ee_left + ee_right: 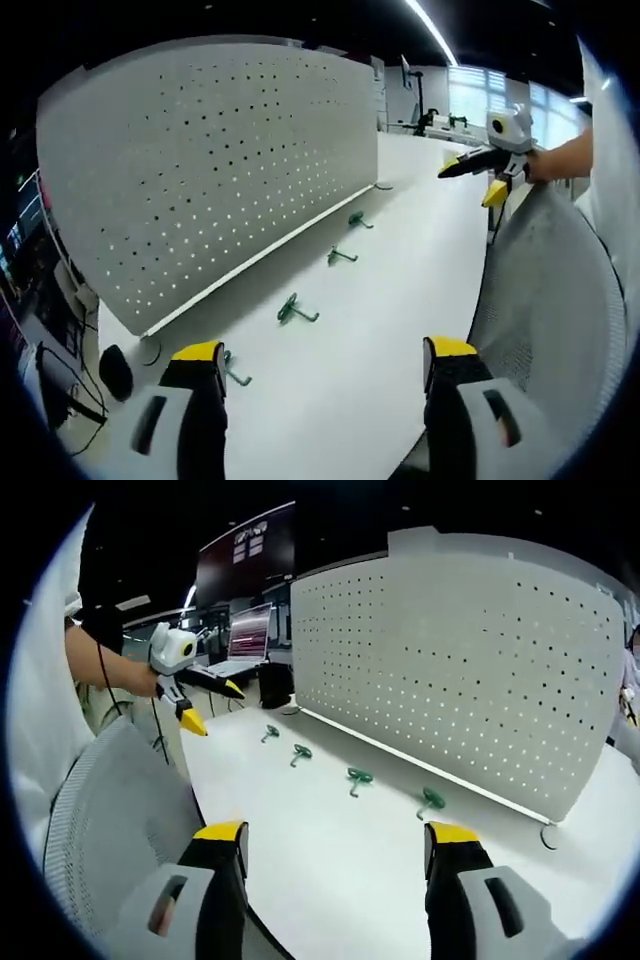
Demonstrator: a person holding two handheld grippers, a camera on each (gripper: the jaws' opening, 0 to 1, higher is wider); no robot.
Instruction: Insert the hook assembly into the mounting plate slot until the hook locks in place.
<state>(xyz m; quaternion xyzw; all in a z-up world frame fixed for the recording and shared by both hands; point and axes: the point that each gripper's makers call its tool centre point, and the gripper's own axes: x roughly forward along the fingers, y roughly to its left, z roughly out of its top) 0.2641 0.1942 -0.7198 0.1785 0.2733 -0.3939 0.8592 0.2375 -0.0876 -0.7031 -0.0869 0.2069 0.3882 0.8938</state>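
A white perforated mounting plate (pixel 210 170) stands upright along the white table (pixel 400 290); in the right gripper view the plate (pixel 460 670) fills the right side. Several green hooks lie in a row in front of it, among them one (pixel 298 312), another (pixel 341 256) and a far one (pixel 359 219). The same row runs from hook (pixel 270 733) to hook (pixel 431 800). My left gripper (pixel 325 355) is open over the table's near end, holding nothing; it appears held in a hand as gripper (pixel 213 707). My right gripper (pixel 337 832) is also open and empty, seen far off as gripper (pixel 472 178).
A grey mesh chair back (pixel 545 290) stands at the table's edge, also visible as chair back (pixel 110 810). Monitors (pixel 250 630) sit beyond the table's end. A thin cable loop (pixel 548 835) lies by the plate's corner. A person's forearm (pixel 565 160) holds the far gripper.
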